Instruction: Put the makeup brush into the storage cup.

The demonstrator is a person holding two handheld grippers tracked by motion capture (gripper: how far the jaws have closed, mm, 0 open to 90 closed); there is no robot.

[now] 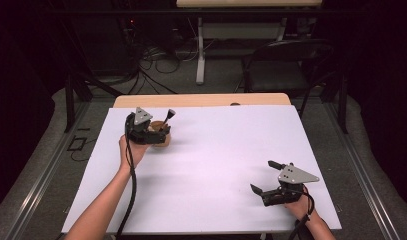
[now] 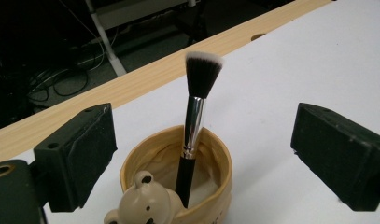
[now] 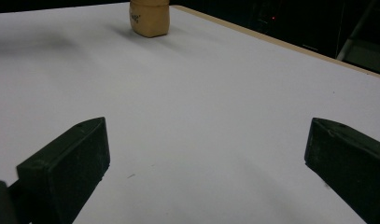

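Brush (image 2: pixel 195 126), light and top-heavy, is left leaning in the fragile ceramic cup (image 2: pixel 211 163), best pinched at its metal ferrule, left tongs (image 2: pixel 204 154) and right tongs (image 3: pixel 206 168) both held apart.

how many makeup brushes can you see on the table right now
1. The makeup brush stands bristles up, leaning inside the tan bear cup, at the table's far left.

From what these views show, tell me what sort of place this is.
Probably a lab or recording room, not a home: a table under a plain white sheet, loose cables on the dark floor behind, and an empty black chair.
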